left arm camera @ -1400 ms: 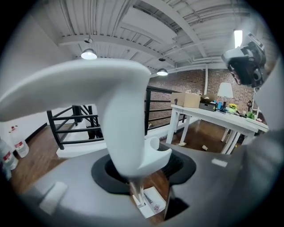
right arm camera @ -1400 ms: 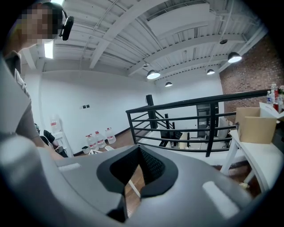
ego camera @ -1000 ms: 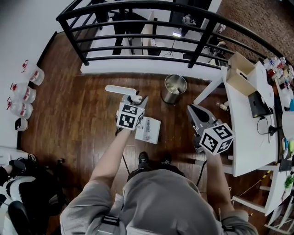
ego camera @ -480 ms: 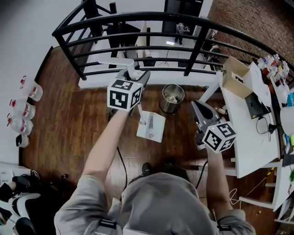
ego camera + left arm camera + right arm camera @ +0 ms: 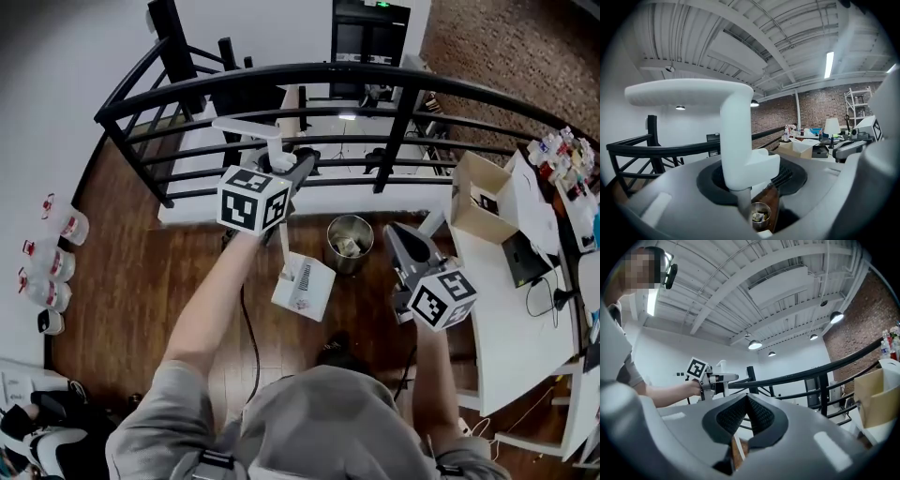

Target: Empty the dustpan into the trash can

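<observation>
Left gripper (image 5: 300, 169) clamps white dustpan (image 5: 304, 287) by handle, pan hanging near trash can (image 5: 350, 242). Right gripper (image 5: 403, 240) jaws pressed together, empty.

Steel trash can (image 5: 349, 246) upright on wooden floor (image 5: 141, 267)

Seen from the head view, we wear a grey short-sleeved shirt (image 5: 319, 417), dark buckled straps (image 5: 217, 459) at seven and five o'clock. Our left gripper (image 5: 298, 167) and right gripper (image 5: 398, 234) are grey shells with black ribbed pads (image 5: 761, 418), each carrying a white cube (image 5: 251, 199) printed with black square markers.
</observation>
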`<state>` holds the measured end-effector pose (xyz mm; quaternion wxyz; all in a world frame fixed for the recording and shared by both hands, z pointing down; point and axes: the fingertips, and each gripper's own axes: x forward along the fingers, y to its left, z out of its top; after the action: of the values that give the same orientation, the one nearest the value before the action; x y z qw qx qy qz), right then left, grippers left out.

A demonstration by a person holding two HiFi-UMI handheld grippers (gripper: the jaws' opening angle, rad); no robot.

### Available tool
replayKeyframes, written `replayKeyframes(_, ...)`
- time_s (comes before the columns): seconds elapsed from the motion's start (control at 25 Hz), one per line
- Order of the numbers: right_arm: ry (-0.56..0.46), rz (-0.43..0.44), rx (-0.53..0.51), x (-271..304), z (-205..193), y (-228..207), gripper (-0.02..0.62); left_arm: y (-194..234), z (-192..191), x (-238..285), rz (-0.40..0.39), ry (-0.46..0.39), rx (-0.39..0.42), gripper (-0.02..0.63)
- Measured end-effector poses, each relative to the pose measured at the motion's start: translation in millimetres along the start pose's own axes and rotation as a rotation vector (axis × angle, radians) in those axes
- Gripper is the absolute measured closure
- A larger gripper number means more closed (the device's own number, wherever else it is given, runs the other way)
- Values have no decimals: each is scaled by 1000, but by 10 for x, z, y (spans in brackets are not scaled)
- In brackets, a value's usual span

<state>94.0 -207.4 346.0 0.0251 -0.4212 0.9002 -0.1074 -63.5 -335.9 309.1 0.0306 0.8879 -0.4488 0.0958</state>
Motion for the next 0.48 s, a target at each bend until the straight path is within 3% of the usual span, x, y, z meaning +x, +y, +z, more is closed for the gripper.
replayKeyframes(0.2, -9, 47, -53, 359, 241, -432, 595, 129, 163, 478, -27, -29, -3, 426)
replayKeyframes(0.48, -19, 2, -33, 784, 433, -972, 595, 432, 558, 1099, -86, -82, -14, 426)
